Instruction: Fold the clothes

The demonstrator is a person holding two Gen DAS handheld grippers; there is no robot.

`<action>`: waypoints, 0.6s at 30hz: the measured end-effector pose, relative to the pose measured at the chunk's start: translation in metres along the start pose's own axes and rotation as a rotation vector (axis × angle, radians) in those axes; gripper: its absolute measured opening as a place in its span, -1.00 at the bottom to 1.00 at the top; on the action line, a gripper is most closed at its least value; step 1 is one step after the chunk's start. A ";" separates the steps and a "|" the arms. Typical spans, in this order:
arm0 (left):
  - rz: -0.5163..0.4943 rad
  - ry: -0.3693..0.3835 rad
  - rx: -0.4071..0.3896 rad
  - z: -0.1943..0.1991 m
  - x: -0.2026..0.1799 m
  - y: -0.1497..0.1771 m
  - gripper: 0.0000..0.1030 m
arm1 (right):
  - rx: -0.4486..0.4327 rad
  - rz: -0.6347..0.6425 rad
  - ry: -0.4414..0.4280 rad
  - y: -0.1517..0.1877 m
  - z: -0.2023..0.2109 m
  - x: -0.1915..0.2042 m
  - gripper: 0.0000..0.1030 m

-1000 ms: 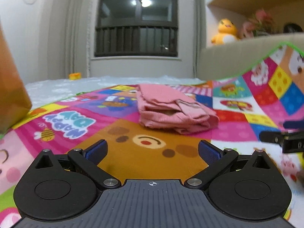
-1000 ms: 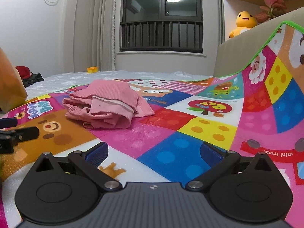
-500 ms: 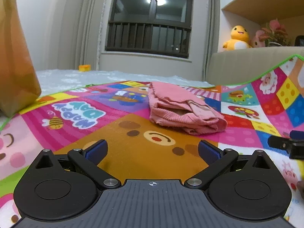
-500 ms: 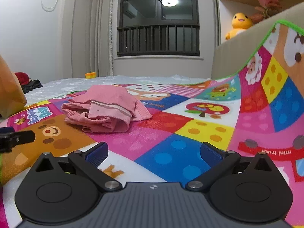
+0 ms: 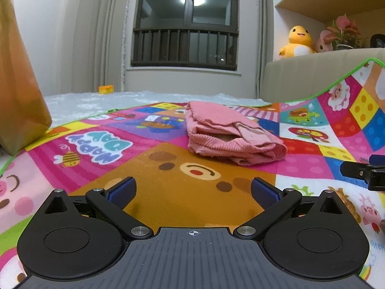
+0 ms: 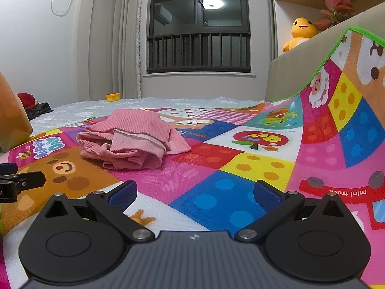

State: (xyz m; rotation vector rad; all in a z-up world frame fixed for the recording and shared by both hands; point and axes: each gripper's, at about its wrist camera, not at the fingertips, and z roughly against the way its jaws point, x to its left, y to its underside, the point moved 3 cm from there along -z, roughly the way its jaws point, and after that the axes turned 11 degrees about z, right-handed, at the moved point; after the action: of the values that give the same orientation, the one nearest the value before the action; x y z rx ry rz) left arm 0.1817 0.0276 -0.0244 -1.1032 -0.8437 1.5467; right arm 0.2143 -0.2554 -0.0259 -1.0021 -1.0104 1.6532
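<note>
One pink garment (image 5: 231, 134), folded into a bundle, lies on the play mat (image 5: 101, 144) ahead of both jaws, untouched. My left gripper (image 5: 192, 190) and right gripper (image 6: 195, 191), both released and empty, have tilted more level within the last second; I judge the fold complete.

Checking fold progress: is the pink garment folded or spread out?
Folded. The pink garment lies on the play mat as a compact layered bundle; both grippers are open and clear of it.

Both wrist cams sit low over the play mat (image 5: 101, 144), facing the window (image 6: 198, 27); L cam nearer the pink garment (image 5: 228, 134), R cam from further right, both sharing garment, mat & window.
</note>
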 end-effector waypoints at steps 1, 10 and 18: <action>-0.001 0.000 0.000 0.000 0.000 0.000 1.00 | -0.001 -0.002 0.000 0.000 0.000 0.000 1.00; -0.009 0.000 0.000 0.001 -0.001 0.000 1.00 | -0.002 -0.018 -0.005 0.001 0.000 -0.002 1.00; -0.050 -0.048 0.009 -0.002 -0.007 0.002 1.00 | 0.004 -0.005 0.002 0.000 0.000 0.000 1.00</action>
State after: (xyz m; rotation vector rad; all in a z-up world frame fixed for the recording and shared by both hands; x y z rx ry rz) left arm 0.1834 0.0205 -0.0249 -1.0347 -0.8891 1.5396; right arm 0.2146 -0.2557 -0.0260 -0.9977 -1.0076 1.6494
